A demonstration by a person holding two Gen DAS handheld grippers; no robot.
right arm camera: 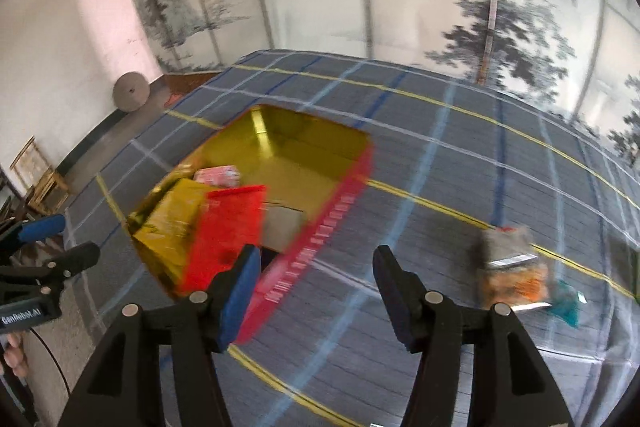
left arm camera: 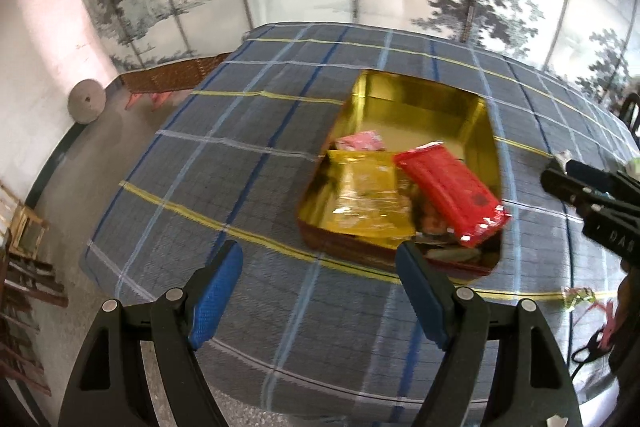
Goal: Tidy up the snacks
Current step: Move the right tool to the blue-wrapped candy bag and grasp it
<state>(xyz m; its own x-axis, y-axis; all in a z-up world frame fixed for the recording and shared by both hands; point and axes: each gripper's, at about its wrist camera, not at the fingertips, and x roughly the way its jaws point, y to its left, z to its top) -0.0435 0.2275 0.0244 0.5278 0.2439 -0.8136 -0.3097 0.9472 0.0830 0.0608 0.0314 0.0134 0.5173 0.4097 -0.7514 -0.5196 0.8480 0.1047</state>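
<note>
An open tin point(left arm camera: 420, 91), gold inside and red outside, sits on the plaid tablecloth point(left arm camera: 248, 163). Inside it lie a red packet point(left arm camera: 448, 191), a gold packet point(left arm camera: 368, 195) and a small pink packet point(left arm camera: 360, 141). My left gripper point(left arm camera: 318, 249) hovers open just before the tin's near wall, nothing between its pads. The right gripper point(left arm camera: 564, 175) shows at the right edge. In the right wrist view, the right gripper point(right arm camera: 317, 253) is open and empty over the tin's point(right arm camera: 320, 227) near right corner, close to the red packet point(right arm camera: 228, 227). Loose snack bags point(right arm camera: 512, 267) lie on the cloth to its right.
A teal wrapper point(right arm camera: 566, 307) lies beside the loose bags. A small wrapper point(left arm camera: 576, 297) and a black cable point(left arm camera: 592, 343) are near the table's right front. The table's left edge point(left arm camera: 104, 227) drops to the floor. A painted screen stands behind the table.
</note>
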